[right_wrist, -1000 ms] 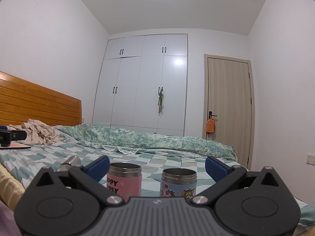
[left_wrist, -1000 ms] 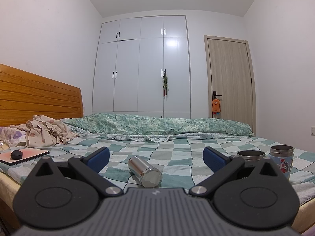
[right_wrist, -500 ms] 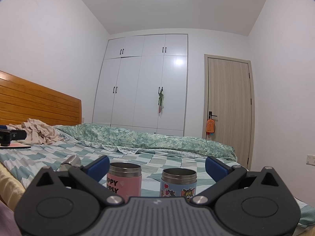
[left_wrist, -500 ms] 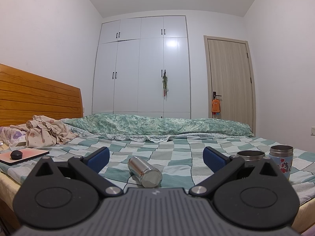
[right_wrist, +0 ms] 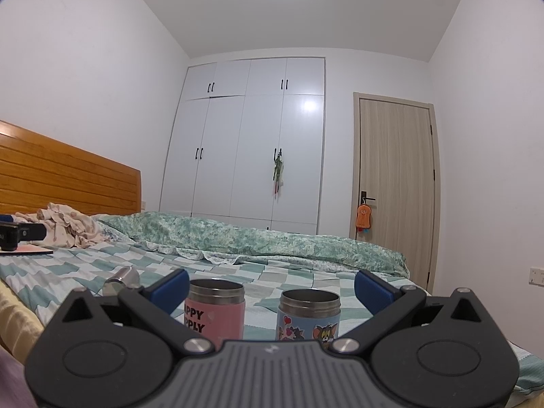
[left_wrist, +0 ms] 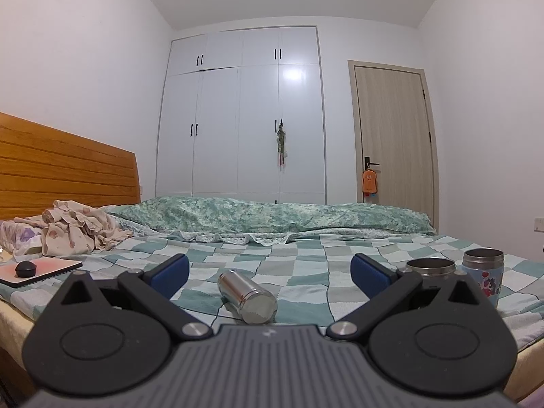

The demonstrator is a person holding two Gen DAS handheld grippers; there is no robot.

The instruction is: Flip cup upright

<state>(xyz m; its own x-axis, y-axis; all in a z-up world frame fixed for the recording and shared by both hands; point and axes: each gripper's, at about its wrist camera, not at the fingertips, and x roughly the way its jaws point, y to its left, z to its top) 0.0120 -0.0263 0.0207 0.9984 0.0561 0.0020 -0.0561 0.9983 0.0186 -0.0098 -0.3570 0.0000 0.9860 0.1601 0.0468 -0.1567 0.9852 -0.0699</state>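
Observation:
A steel cup (left_wrist: 247, 295) lies on its side on the checked bedspread (left_wrist: 292, 265), its flat end towards me, just ahead of my left gripper (left_wrist: 268, 270), which is open and empty. In the right wrist view the same cup (right_wrist: 122, 279) shows at the left, partly behind the left finger. My right gripper (right_wrist: 270, 284) is open and empty. A pink cup (right_wrist: 215, 309) and a blue cartoon cup (right_wrist: 308, 314) stand upright between its fingers, a little ahead. Both also show at the right of the left wrist view, the blue one (left_wrist: 482, 277) and the pink one's rim (left_wrist: 430, 266).
A tablet with a black round object (left_wrist: 37, 270) lies at the left of the bed. Crumpled clothes (left_wrist: 74, 229) and a rolled green quilt (left_wrist: 272, 212) lie farther back. A wooden headboard (left_wrist: 61, 173), white wardrobe (left_wrist: 243, 112) and door (left_wrist: 394, 139) stand behind.

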